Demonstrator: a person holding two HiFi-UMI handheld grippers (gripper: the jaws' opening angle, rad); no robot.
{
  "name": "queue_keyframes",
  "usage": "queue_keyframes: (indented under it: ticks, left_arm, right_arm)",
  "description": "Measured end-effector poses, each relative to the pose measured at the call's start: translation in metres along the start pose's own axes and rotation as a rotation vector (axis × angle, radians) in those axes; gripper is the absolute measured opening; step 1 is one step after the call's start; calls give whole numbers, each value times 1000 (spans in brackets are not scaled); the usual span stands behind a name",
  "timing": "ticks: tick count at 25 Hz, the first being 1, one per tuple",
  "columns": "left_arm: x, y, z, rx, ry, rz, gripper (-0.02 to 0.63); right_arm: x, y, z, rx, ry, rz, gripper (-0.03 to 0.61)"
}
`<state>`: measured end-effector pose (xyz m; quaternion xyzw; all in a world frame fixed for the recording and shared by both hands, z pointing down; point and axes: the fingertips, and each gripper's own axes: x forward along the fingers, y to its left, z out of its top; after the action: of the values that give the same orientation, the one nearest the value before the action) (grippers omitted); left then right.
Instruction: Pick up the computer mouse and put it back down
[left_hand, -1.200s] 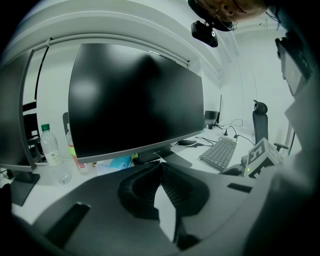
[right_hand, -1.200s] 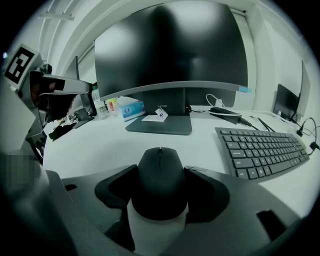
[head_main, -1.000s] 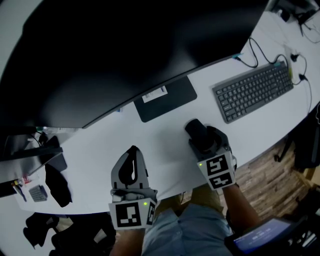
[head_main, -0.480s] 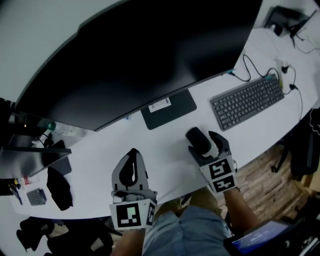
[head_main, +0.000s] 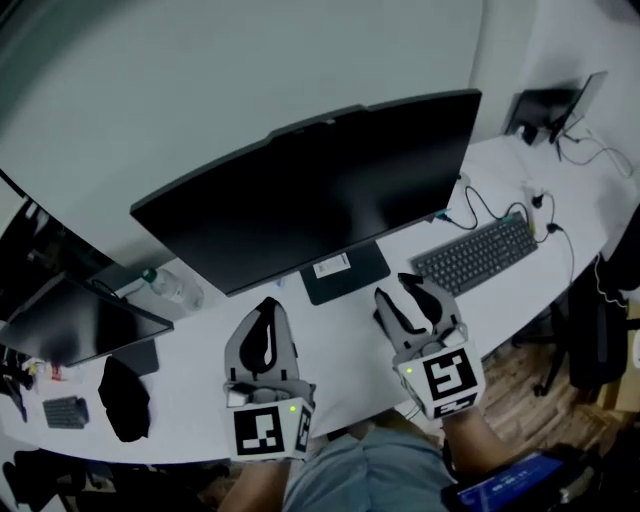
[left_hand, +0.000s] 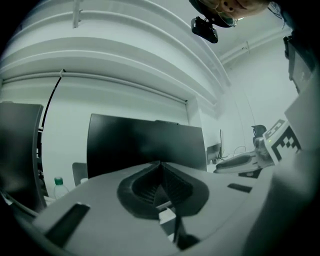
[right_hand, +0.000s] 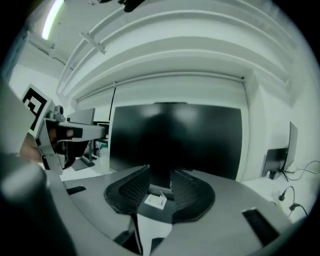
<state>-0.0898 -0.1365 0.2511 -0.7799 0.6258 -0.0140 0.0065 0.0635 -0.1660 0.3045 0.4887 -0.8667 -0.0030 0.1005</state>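
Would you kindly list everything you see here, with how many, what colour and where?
desk: one, white, curved.
monitor: one, black, centre, on a stand base with a white label.
keyboard: one, dark, right of the stand base.
bottle: one, clear with green cap, left of the monitor.
second screen: one, dark, far left.
small screen: one, dark, far right end.
cables: several, black, behind the keyboard.
dark bundle: one, black, left front edge, kind unclear.
keypad-like item: one, grey, left of the bundle.
blue-lit screen: one, bottom right, beside the person.
person's legs: pale shorts, bottom centre.
left gripper: one, grey, jaws together, empty.
right gripper: one, grey, jaws apart, just been closing, nothing between.
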Motion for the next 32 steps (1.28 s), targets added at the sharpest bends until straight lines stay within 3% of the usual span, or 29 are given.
queue_keyframes:
  ticks: [5,12,32]
  left_arm:
    - [-9,11,41,5,-95,11,8]
    - [-19,11,63,7,-151,-8,8]
    - [-19,2,52,-11,-129,-32,8]
  right_arm:
    - [-19,8,58,-49,-140,-36,20]
    - [-35,12,78,-81,-181,-79,15]
    - [-42,10,77,-79,-188,-103,14]
